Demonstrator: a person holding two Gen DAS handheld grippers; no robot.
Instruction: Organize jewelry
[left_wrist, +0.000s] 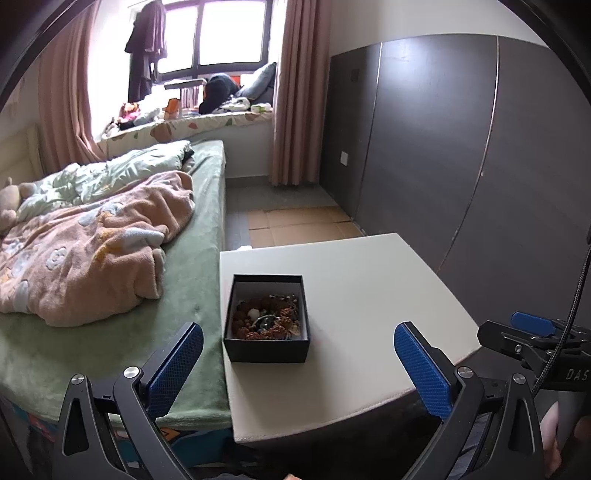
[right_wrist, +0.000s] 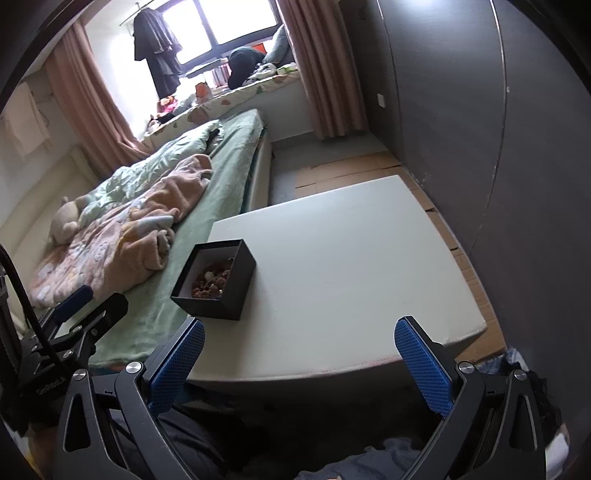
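A black open box (left_wrist: 266, 349) stands on the left part of a white table (left_wrist: 369, 295). It holds a tangle of brown bead bracelets and other jewelry (left_wrist: 266, 319). My left gripper (left_wrist: 298, 341) is open and empty, held in front of the table's near edge, with the box between its blue fingers (left_wrist: 176, 363) but further away. In the right wrist view the box (right_wrist: 216, 299) sits at the table's (right_wrist: 351, 266) left side with the jewelry (right_wrist: 212, 282) inside. My right gripper (right_wrist: 299, 338) is open and empty, above the table's near edge, right of the box.
A bed (left_wrist: 110, 258) with a green sheet and pink blanket (left_wrist: 92, 243) touches the table's left side. A dark wardrobe (left_wrist: 461, 147) stands to the right. Cardboard sheets (left_wrist: 295, 221) lie on the floor beyond the table. The right gripper shows at the left view's right edge (left_wrist: 532, 332).
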